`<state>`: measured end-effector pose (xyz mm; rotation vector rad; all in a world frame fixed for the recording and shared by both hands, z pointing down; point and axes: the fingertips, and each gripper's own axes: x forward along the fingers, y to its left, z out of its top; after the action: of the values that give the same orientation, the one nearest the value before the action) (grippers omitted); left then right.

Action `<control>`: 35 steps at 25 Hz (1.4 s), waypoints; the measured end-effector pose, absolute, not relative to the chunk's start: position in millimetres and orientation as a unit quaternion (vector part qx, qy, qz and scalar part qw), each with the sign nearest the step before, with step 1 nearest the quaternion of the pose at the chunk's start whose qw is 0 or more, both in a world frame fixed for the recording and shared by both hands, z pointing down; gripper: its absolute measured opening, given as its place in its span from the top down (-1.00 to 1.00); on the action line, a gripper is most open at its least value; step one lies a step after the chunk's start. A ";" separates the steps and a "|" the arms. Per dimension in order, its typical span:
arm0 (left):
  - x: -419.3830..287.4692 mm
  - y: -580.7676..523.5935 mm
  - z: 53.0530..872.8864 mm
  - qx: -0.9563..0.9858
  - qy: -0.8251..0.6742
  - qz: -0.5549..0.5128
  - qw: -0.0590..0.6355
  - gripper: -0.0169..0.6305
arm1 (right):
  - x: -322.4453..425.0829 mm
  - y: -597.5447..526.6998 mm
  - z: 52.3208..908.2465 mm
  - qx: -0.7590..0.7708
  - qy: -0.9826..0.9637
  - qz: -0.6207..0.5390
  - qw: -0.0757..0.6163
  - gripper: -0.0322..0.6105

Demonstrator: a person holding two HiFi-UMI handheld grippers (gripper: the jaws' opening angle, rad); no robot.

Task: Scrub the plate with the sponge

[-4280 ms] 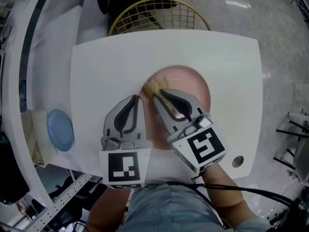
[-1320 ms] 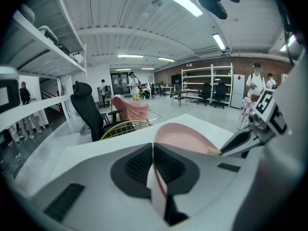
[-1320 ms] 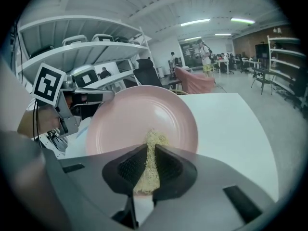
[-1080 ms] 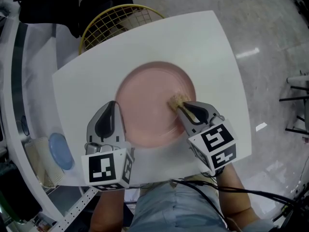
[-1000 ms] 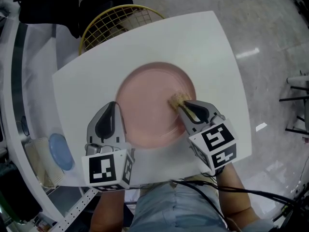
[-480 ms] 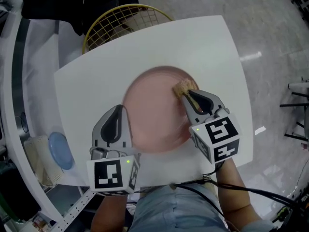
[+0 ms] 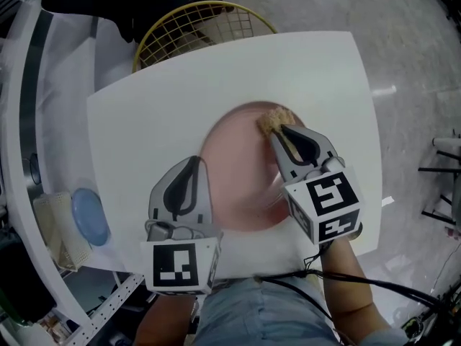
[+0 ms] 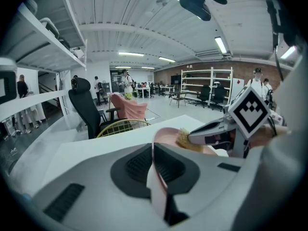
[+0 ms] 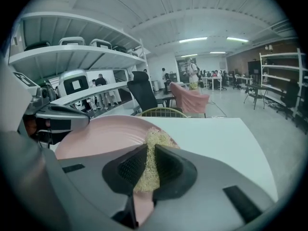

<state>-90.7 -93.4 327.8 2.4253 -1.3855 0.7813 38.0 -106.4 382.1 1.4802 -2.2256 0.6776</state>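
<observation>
Sponge (image 7: 272,121) in the right gripper (image 7: 279,132), now farther up the plate (image 7: 238,168), at its far rim.

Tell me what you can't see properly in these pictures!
1. Pink plate, head view: its near rim is covered by the left hand-held gripper and right hand-held gripper.
2. Sponge, head view: back part hidden inside the right one's jaws.
3. Yellow wire basket, head view: lower part behind the white table; contents too dark.
4. Blue disc, head view: too small to identify.

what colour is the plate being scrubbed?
Pale pink, plain, no pattern. The plate shows best in the head view.
</observation>
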 end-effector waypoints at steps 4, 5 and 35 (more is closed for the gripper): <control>-90.6 -93.3 328.5 0.831 -0.473 0.267 0.122 0.88 | 24.6 -113.9 375.0 0.517 -0.803 0.231 0.185 0.73; -90.8 -93.5 328.6 0.831 -0.473 0.267 0.123 0.88 | 20.4 -115.6 373.0 0.513 -0.807 0.228 0.184 0.73; -95.3 -95.7 328.9 0.833 -0.473 0.268 0.105 0.88 | -74.9 -36.4 346.8 0.350 -0.901 0.203 0.156 0.73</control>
<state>-95.3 -95.7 328.9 2.4539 -1.3954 0.7892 -74.9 -36.4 346.8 1.0030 -2.5796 0.5818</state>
